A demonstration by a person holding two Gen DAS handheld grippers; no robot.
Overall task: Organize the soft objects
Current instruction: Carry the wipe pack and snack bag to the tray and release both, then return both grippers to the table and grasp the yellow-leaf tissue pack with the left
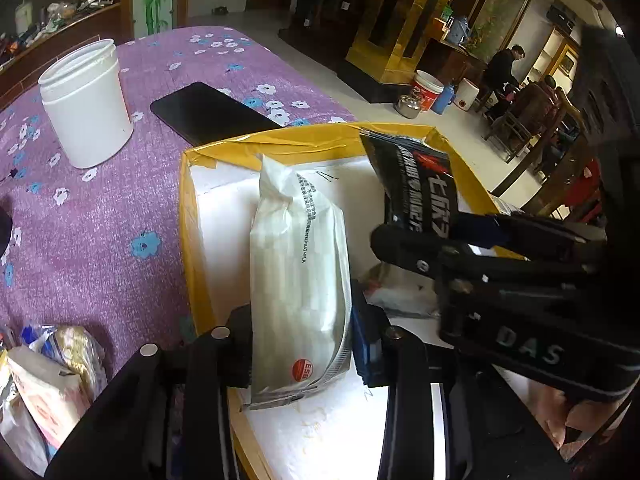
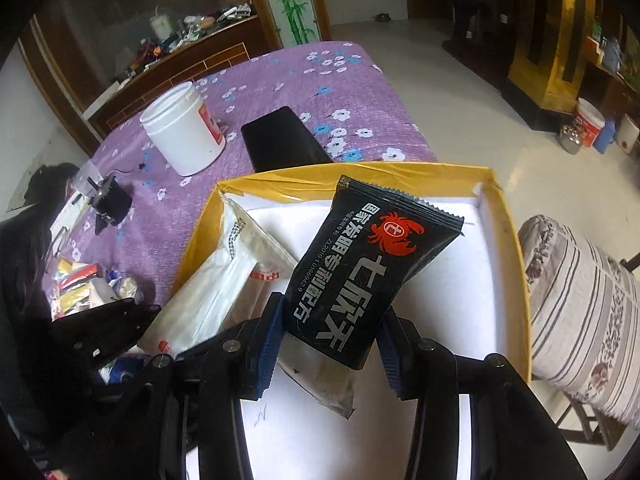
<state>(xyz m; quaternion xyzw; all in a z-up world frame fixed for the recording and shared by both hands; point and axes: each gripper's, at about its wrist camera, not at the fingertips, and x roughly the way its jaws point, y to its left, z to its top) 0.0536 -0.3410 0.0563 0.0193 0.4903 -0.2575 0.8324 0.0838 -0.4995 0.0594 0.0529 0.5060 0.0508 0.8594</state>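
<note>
White pack (image 1: 298,280) is sitting clamped in the left gripper (image 1: 300,344) over the box (image 1: 192,216); the right gripper (image 2: 328,344) is pinching a black pack (image 2: 360,272) there, seemingly not touching the floor.

The lower end of the white packet (image 1: 298,288) sits behind the left gripper's (image 1: 298,356) pads. At three o'clock, the right gripper (image 1: 420,236) covers the bottom of the black sachet (image 1: 416,184). A crumpled wrapper (image 2: 320,376) under the sachet is mostly hidden. At eight o'clock, the pile of small packets (image 1: 44,384) runs off the edge, perhaps snacks; their print is unreadable.
</note>
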